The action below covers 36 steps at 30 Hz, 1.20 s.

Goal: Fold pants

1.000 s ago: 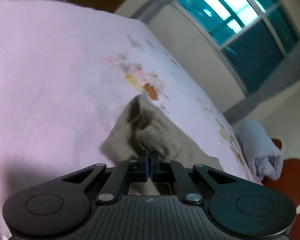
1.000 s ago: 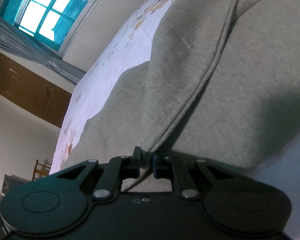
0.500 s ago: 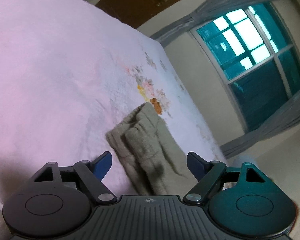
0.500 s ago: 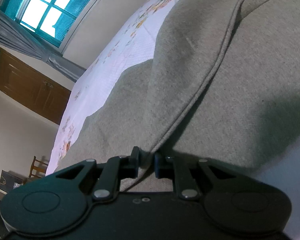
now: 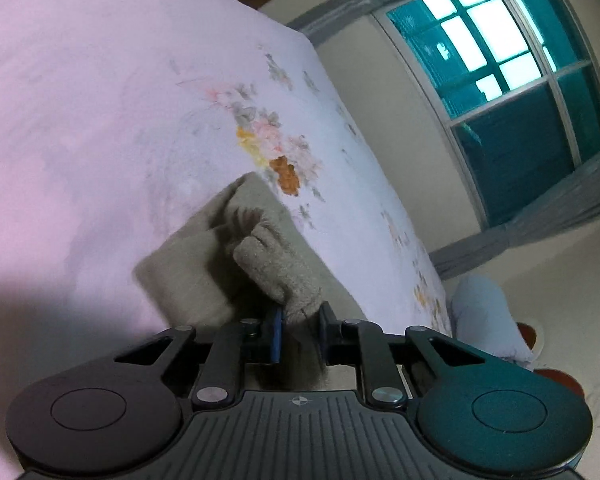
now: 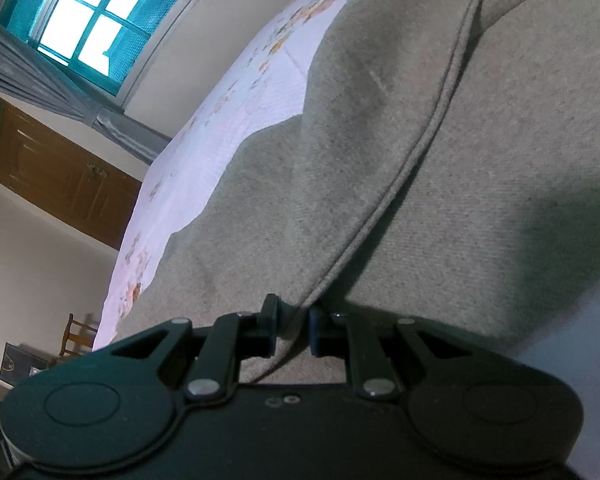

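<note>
Pants spread on the bed, olive-grey. Half a second ago left tool gaped wide above the bunched end; now clamped again on a fresh fold there. Right tool narrow, pinching the seamed edge. Regrasp done, ready to fold over.

Grey-beige knit pants are spread on a bed, one bunched end raised into a fuzzy fold (its fleecy inner side is shown). In the right wrist view, a stitched hem edge is laid diagonally over a flatter layer.
</note>
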Motion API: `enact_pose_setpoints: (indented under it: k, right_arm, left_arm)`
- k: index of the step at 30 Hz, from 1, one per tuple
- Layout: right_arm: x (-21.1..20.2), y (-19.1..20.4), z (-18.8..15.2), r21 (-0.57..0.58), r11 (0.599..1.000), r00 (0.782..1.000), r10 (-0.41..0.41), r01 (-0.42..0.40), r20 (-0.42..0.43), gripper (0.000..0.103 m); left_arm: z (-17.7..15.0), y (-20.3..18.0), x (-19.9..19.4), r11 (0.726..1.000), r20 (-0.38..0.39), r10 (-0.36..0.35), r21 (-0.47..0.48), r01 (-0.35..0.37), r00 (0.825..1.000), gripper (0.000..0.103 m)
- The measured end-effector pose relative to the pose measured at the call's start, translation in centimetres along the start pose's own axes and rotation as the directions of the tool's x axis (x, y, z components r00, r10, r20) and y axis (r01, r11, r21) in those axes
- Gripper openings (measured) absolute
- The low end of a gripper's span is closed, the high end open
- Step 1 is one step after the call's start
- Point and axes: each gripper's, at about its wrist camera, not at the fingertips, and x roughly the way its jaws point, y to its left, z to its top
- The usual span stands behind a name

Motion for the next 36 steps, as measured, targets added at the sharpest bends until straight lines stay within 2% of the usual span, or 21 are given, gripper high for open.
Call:
enact_pose_setpoints:
  k: [2,6,7,9,11,13,14,15,17,18,20,22,23,24,25,26,27,28,30,33,36]
  right_arm:
    - [0.0,-0.1,0.2,0.027,1.000,1.000,0.004,-0.004,-0.001,0.008]
    - [0.1,-0.4,0.5,0.080,0.997,1.000,0.018,-0.017,-0.007,0.008]
    - [0.0,-0.4,0.5,0.081,0.997,1.000,0.017,-0.016,-0.006,0.008]
    - [-0.2,-0.4,0.3,0.083,0.996,1.000,0.016,-0.016,-0.005,0.008]
    - [-0.3,-0.4,0.2,0.084,0.996,1.000,0.019,-0.018,-0.005,0.008]
    - [-0.3,-0.5,0.2,0.093,0.995,1.000,0.021,-0.020,-0.008,0.008]
    - [-0.3,-0.6,0.3,0.099,0.995,1.000,0.025,-0.024,-0.011,0.004]
    - [-0.3,-0.6,0.4,0.099,0.995,0.999,0.033,-0.032,-0.015,0.000]
    - [-0.5,0.5,1.2,0.035,0.999,0.999,0.040,-0.040,-0.011,0.000]
    - [-1.4,1.5,1.8,-0.008,0.997,0.997,0.077,-0.077,0.024,0.000]
    - [-4.2,4.3,2.8,-0.121,0.983,0.982,0.150,-0.136,0.115,0.000]
    - [-6.8,5.6,3.1,-0.196,0.964,0.962,0.214,-0.179,0.173,0.000]
    - [-7.4,5.3,2.8,-0.209,0.959,0.956,0.229,-0.190,0.182,0.000]
    - [-7.5,4.6,2.2,-0.220,0.959,0.960,0.217,-0.176,0.175,0.000]
    - [-6.4,3.3,1.2,-0.219,0.965,0.978,0.171,-0.141,0.123,0.000]
    - [-4.5,1.7,0.3,-0.194,0.978,0.996,0.081,-0.073,0.035,0.000]
    - [-2.7,0.3,-0.6,-0.158,0.987,0.999,0.002,-0.009,-0.045,0.000]
    - [-2.1,-1.1,-1.3,-0.109,0.994,0.998,0.017,-0.023,-0.055,0.000]
    - [-2.5,-1.9,-1.5,-0.058,0.997,0.998,0.058,-0.058,-0.009,0.000]
    - [-2.3,-1.2,-1.5,-0.087,0.996,0.999,0.032,-0.033,-0.002,0.000]
    - [-2.9,-0.6,-1.1,-0.092,0.995,0.999,0.039,-0.038,0.005,0.000]
  left_arm:
    - [0.6,-0.9,0.3,1.000,-0.009,-0.006,0.030,0.007,1.000,0.017]
    - [0.4,-1.1,-0.2,0.998,-0.003,0.047,0.045,-0.047,0.999,0.019]
    - [0.1,-0.8,-0.3,0.997,-0.004,0.069,0.044,-0.069,0.998,0.021]
    - [-0.5,-0.1,-0.6,0.991,-0.006,0.131,0.043,-0.130,0.991,0.035]
    - [-1.2,0.8,-0.5,0.992,-0.002,0.127,0.023,-0.127,0.992,0.036]
    - [-1.5,1.3,-0.4,0.994,0.016,0.107,0.006,-0.107,0.994,0.035]
    - [-1.4,1.3,-0.1,0.994,0.019,0.109,0.010,-0.109,0.994,0.018]
    - [-1.1,1.3,0.2,0.994,0.008,0.107,0.008,-0.107,0.994,0.017]
    - [0.4,0.2,-0.1,1.000,0.006,0.001,0.010,-0.001,1.000,0.015]
    - [1.2,-1.4,-0.9,0.996,0.034,-0.067,0.057,0.065,0.997,0.014]
    - [2.9,-3.9,-2.4,0.960,0.083,-0.257,0.136,0.244,0.963,0.014]
    - [3.6,-4.2,-3.0,0.927,0.079,-0.351,0.175,0.333,0.933,0.014]
    - [3.5,-3.4,-2.6,0.928,0.054,-0.340,0.180,0.325,0.939,0.015]
    - [3.2,-1.8,-1.8,0.946,0.022,-0.288,0.166,0.280,0.957,0.015]
    - [2.7,0.3,-0.3,0.972,-0.034,-0.195,0.130,0.198,0.980,0.015]
    - [1.9,2.7,1.4,0.993,-0.111,-0.067,0.093,0.078,0.992,0.014]
    - [1.0,4.6,2.2,0.997,-0.153,-0.007,0.074,0.019,0.988,0.014]
    - [0.5,5.6,1.9,0.997,-0.134,-0.051,0.055,0.058,0.990,0.014]
    - [0.4,5.6,1.4,0.997,-0.112,-0.066,0.034,0.070,0.992,0.015]
    - [0.7,4.7,1.4,0.996,-0.114,-0.057,0.057,0.064,0.992,0.015]
    - [1.2,3.4,0.4,0.991,-0.100,-0.091,0.086,0.100,0.991,0.015]
